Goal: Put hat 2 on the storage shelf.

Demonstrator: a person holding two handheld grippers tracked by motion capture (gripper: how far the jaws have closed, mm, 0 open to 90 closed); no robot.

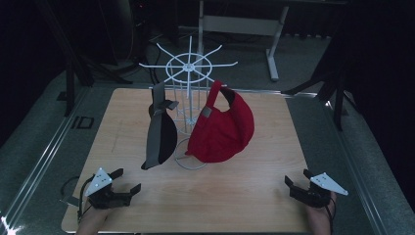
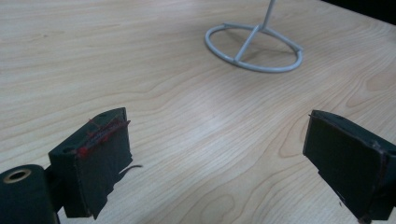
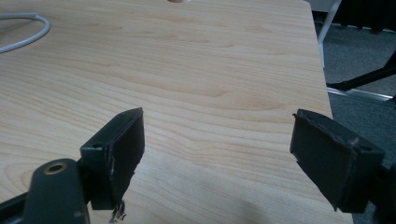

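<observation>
A white wire hat rack [image 1: 188,68] stands at the middle back of the wooden table [image 1: 235,196]. A red cap [image 1: 222,129] hangs from its right side. A black cap [image 1: 160,134] hangs from its left side, brim down. My left gripper [image 1: 129,178] rests near the front left corner, open, with nothing between its jaws. In the left gripper view the left gripper [image 2: 217,140] looks over bare wood toward the rack's ring base [image 2: 254,46]. My right gripper [image 1: 296,176] sits near the front right corner, also open and holding nothing. Bare wood lies between the right gripper [image 3: 217,135] jaws.
The table's right edge [image 3: 322,70] drops to grey floor close beside the right gripper. A white-legged desk frame [image 1: 274,49] and dark stand legs [image 1: 337,98] stand behind and beside the table. Part of the rack's ring base [image 3: 28,35] lies far left in the right gripper view.
</observation>
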